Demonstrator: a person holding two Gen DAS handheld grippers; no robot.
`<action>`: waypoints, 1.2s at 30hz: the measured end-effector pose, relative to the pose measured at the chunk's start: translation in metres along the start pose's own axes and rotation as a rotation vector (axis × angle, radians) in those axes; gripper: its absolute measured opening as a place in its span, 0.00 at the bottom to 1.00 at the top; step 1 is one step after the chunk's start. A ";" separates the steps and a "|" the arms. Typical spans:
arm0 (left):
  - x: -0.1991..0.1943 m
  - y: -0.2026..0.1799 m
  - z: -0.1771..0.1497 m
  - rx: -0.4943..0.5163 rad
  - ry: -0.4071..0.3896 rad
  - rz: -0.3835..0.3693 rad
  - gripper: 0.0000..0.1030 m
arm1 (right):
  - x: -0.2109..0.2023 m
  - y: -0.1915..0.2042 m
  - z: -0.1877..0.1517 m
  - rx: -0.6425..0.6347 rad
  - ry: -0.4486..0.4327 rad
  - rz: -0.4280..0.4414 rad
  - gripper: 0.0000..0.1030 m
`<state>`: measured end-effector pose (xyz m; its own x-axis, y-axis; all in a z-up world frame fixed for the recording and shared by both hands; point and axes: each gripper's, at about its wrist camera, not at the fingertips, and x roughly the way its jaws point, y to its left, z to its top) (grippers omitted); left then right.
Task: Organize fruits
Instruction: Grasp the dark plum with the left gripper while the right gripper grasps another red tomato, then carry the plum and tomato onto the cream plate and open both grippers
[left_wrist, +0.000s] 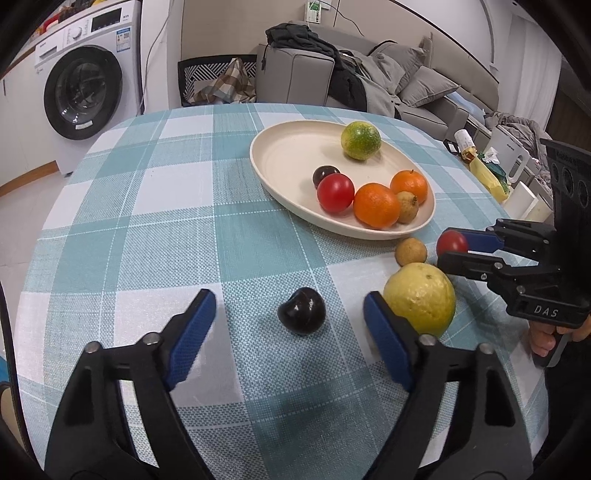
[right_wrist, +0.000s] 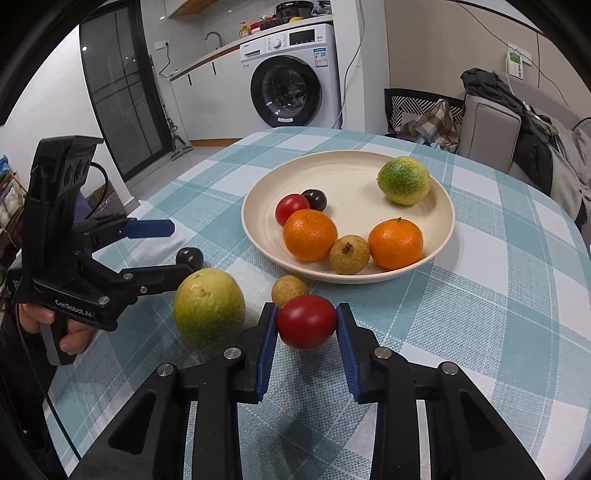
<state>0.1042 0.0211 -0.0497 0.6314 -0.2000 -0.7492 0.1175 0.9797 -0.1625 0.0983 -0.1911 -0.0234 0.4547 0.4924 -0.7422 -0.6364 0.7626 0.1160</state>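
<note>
Red, glossy tomato (right_wrist: 306, 321) sits clamped in the right gripper (right_wrist: 307, 325) at lower centre, near the plate (right_wrist: 255, 236). Only the left view shows the wide-open, empty left gripper (left_wrist: 290, 314) around a dark plum (left_wrist: 302, 311).

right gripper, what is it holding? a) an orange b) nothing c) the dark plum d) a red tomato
d: in the right wrist view the right gripper has both blue pads pressed against a red tomato, while the dark plum lies on the cloth between the open fingers of the left gripper.
</note>
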 end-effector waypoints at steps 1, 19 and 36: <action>0.001 0.000 0.000 0.001 0.005 -0.006 0.65 | 0.000 0.000 0.000 0.002 -0.002 -0.002 0.32; 0.001 -0.008 -0.003 0.021 0.021 -0.080 0.20 | -0.005 -0.007 0.001 0.022 -0.025 -0.010 0.32; -0.029 -0.021 0.013 0.057 -0.128 -0.025 0.20 | -0.021 -0.014 0.007 0.063 -0.145 -0.039 0.32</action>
<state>0.0934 0.0066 -0.0165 0.7201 -0.2245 -0.6566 0.1757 0.9744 -0.1406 0.1018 -0.2093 -0.0052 0.5661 0.5137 -0.6447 -0.5785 0.8047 0.1332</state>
